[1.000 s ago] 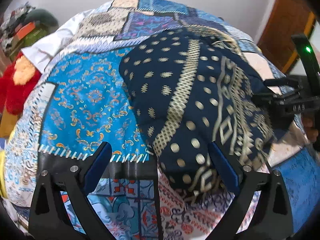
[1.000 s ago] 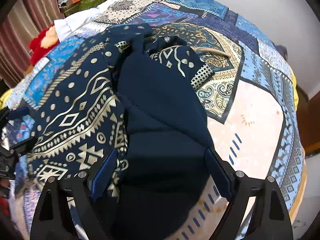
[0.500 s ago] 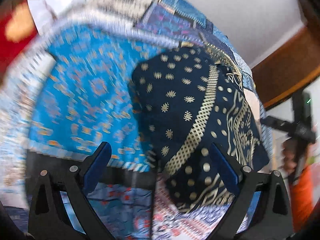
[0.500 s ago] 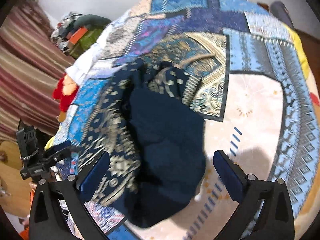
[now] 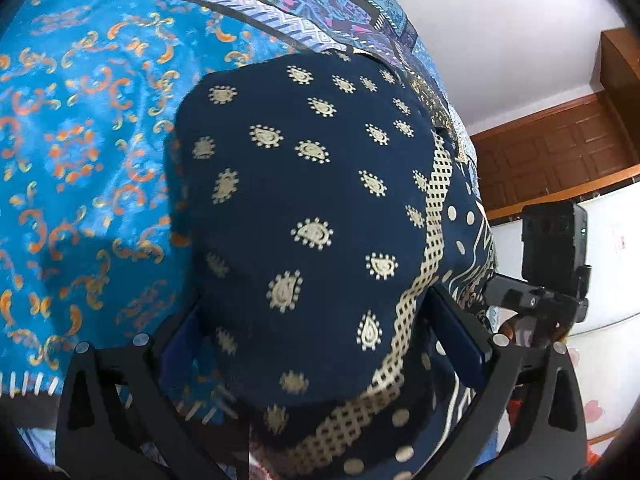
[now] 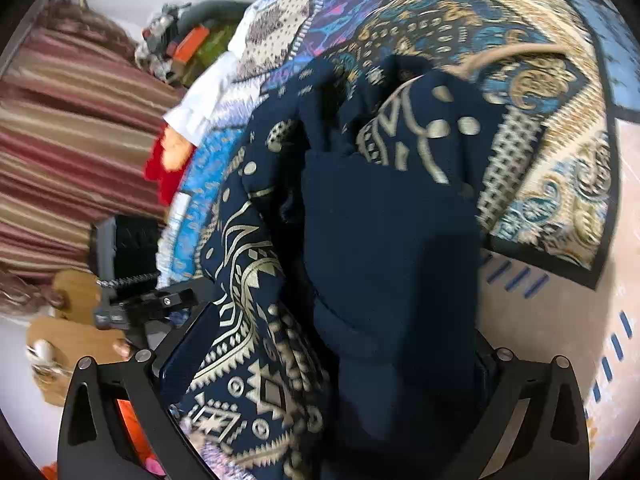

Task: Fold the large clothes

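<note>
A navy garment (image 5: 312,216) printed in gold lies bundled on a patchwork bedspread (image 5: 80,128), its folded bulk filling the spread jaws of both claws. The left gripper (image 5: 320,344) and right gripper (image 6: 320,360) stand released, neither visibly pinching the cloth, beside striped curtains (image 6: 60,152).

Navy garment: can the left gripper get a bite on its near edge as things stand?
Probably yes. The left gripper stands open with the navy garment bulging between its fingers, nothing else in between. Whether the pads touch cloth is unclear.
</note>
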Demonstrator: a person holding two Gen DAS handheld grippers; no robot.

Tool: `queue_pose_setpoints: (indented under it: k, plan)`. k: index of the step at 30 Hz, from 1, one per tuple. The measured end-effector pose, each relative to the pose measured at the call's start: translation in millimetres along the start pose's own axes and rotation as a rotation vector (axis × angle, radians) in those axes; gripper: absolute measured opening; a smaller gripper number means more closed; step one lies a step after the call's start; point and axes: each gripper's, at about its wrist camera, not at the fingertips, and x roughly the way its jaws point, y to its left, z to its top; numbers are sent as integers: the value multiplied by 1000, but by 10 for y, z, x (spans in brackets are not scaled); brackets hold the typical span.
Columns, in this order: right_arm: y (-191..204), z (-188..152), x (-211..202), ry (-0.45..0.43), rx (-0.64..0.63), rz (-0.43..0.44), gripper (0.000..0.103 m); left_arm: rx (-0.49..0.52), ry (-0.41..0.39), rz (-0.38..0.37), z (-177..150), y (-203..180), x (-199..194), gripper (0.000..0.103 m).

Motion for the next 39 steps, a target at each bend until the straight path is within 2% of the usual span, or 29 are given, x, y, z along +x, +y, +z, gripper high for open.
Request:
queue_pose_setpoints:
  k: [1,3,4,5,6,7,8,10,13,20,26,30,34,37,39]
  plan:
    - [25,2,24,0,-7,-9,103,4,-10,3,-2,-16,-8,103]
    - [71,7,66,-8,-21,-20,100,15,-40,13,-21,-51,-58,96]
    - [84,3,73,-16,-24,-37,89,31,-56,18,-42,-87,-106,85]
    - [84,5,80,-20,-25,-57,70,54,-68,38,-67,-133,-160,77]
    - [85,0,85,-21,-26,-74,60,74,-71,55,-80,-161,-201,74]
    - [61,-2,84,-17,-10,-58,45,96,-75,83,-92,-213,-244,70]
    - [35,1,79,-10,22,-30,37,109,-77,104,-99,-248,-273,67]
    - [76,-7,37,-20,25,-21,30,136,-81,131,-108,-345,-372,60]
    - [275,-52,-50,-51,-20,-67,26,165,-114,143,-130,-448,-632,54]
    - [918,-63,-246,-118,-80,-34,25,245,-219,202,-147,-594,-1476,54]
    - [1401,-6,-94,-133,-107,17,25,240,-241,254,-183,-371,-1920,54]
    - [1499,17,333,-83,-99,19,25,190,-206,291,-224,14,-1808,54]
    - [1348,12,877,17,-52,2,25,129,-140,330,-257,454,-1497,54]
    - [1197,0,1232,81,-47,-57,26,172,-127,320,-354,574,-1376,57]
    - [1124,-2,1323,95,-81,-89,31,223,-143,368,-422,525,-1347,64]
